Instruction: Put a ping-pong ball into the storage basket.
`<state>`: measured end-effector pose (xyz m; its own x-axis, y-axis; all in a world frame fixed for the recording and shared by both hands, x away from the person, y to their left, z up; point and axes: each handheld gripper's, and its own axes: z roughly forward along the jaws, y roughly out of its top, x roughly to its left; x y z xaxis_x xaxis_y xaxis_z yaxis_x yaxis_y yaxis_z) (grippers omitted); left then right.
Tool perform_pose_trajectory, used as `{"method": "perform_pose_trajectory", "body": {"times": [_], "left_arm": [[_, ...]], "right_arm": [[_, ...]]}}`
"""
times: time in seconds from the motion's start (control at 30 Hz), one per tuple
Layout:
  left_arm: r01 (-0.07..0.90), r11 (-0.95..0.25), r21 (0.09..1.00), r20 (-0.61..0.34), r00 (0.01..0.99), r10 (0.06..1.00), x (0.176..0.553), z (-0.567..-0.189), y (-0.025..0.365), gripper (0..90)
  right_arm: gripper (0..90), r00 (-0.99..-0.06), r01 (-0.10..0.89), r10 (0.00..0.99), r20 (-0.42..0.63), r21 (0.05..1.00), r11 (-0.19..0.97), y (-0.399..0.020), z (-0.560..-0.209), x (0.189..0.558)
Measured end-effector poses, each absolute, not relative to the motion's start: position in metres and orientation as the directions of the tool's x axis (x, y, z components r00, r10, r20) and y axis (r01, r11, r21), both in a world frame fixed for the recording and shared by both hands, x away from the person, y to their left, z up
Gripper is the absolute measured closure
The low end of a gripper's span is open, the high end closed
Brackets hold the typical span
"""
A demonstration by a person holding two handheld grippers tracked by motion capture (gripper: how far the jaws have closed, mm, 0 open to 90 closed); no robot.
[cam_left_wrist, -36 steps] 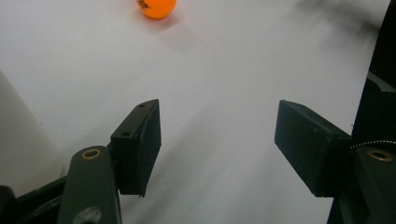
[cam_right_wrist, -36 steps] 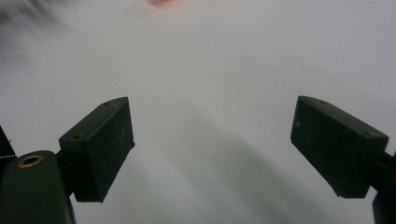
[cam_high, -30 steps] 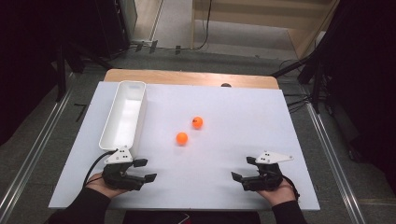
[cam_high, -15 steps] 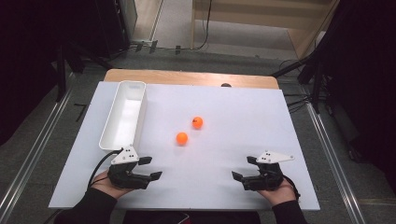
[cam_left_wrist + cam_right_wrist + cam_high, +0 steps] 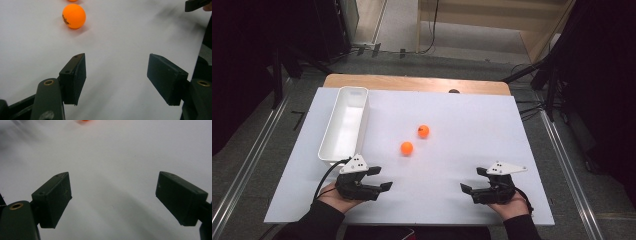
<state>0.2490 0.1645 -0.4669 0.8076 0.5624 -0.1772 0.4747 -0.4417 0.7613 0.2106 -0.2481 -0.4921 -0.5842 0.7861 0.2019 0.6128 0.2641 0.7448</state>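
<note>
We judge the two orange balls light, smooth and quick to roll; they lie mid-tabletop, beside the white tray. Both tongs, left and right, stand open and empty. We would close them gently across a ball's middle.

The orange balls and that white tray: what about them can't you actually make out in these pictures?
- Nearer ball: its dark print is too small to read in the left gripper view.
- Farther ball: cut off by the top edge in both gripper views.
- White tray: the high view is too coarse to rule out something small inside.
</note>
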Motion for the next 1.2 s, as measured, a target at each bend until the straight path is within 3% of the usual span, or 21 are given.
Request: {"method": "perform_pose_trajectory", "body": {"times": [0.1, 1.2], "left_arm": [[0.466, -0.452, 0.761, -0.161, 0.809, 0.565, 0.25, -0.467, 0.162, 27.6], [0.505, -0.405, 0.762, -0.18, 0.766, 0.617, 0.277, -0.462, 0.131, 19.5]], "right_arm": [[11.8, -0.584, 0.613, 0.786, 0.202, 0.745, 0.264, -0.249, -0.492, 0.211], [11.8, -0.583, 0.614, 0.787, 0.201, 0.743, 0.265, -0.249, -0.492, 0.21]]}}
